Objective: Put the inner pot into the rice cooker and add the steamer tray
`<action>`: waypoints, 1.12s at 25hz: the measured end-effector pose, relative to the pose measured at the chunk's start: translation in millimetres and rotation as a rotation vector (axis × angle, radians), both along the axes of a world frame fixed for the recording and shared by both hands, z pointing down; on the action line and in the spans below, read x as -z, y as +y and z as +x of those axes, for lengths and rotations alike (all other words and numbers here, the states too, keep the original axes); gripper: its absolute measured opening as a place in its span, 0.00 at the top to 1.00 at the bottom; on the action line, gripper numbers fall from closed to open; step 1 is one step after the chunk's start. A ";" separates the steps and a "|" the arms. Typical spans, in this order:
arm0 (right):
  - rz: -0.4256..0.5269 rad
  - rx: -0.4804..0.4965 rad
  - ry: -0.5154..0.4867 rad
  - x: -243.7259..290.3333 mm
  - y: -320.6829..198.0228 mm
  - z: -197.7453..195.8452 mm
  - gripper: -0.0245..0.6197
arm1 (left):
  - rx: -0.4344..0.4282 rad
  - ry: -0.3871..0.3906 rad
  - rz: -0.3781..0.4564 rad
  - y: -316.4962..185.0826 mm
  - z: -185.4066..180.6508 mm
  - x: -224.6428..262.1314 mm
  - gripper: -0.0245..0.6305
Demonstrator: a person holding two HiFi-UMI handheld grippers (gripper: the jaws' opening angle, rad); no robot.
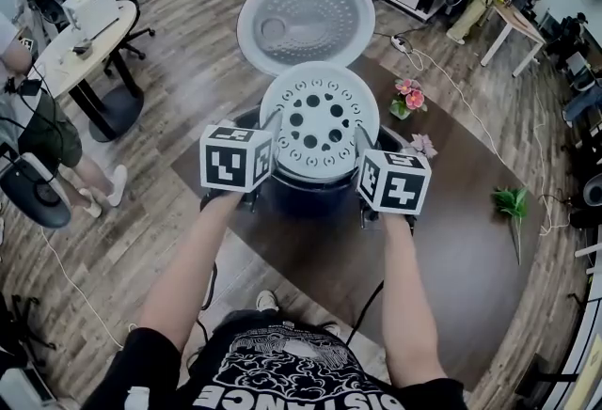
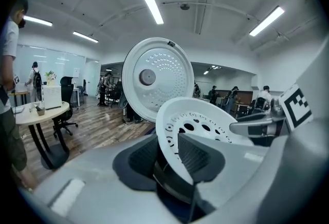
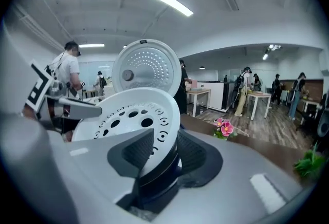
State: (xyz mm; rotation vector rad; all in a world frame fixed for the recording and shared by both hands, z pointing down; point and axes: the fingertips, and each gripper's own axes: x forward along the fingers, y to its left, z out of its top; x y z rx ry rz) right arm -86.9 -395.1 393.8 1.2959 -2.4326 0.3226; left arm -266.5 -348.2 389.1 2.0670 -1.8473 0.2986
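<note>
Tray (image 1: 320, 121): white plastic disc, round, with a ring of big round holes around the centre and smaller ringed holes toward the rim. It sits on top of the open cooker (image 1: 310, 197), covering its mouth; only the cooker's dark body and dark top rim show below and around it. What's under the tray is hidden. Lid (image 1: 306, 21) is swung fully back behind the tray, with its pale perforated inner face toward the camera. The cooker stands on a dark bench (image 1: 451, 248), pink flowers (image 1: 409, 98) just right of it and a green sprig (image 1: 513, 203) further right, well apart. Left gripper (image 1: 271, 137) is at the tray's left edge and right gripper (image 1: 363, 143) at its right edge, opposite each other, both pointing forward and a bit down. Left gripper view: the tray rim stands between the two dark ribbed pads, jaws partly apart; the rim lies close to the right pad and there's a visible gap to the left pad, with the cooker's dark rim showing through it, so no clamp. Right gripper view: same layout mirrored, rim between the pads, close to the left pad, gap on the right pad side, jaws partly apart and not pinching. In both gripper views the tray looks tilted across the frame, with the other gripper's finger visible past its far edge.
</note>
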 end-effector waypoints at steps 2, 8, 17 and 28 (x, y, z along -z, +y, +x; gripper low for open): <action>0.007 -0.002 0.042 -4.1 -1.3 0.5 0.72 | -0.002 -0.029 -0.026 -0.4 0.0 -6.5 0.78; -0.004 -0.005 0.031 -7.6 -2.5 -0.7 0.72 | -0.010 -0.006 -0.041 -1.9 -1.2 -13.5 0.77; 0.025 -0.005 0.072 -10.1 -0.3 -0.6 0.72 | -0.005 0.021 -0.050 -0.8 -2.2 -19.0 0.76; 0.023 -0.003 0.043 -7.3 8.4 4.2 0.73 | -0.020 -0.046 -0.062 10.2 1.4 -21.7 0.75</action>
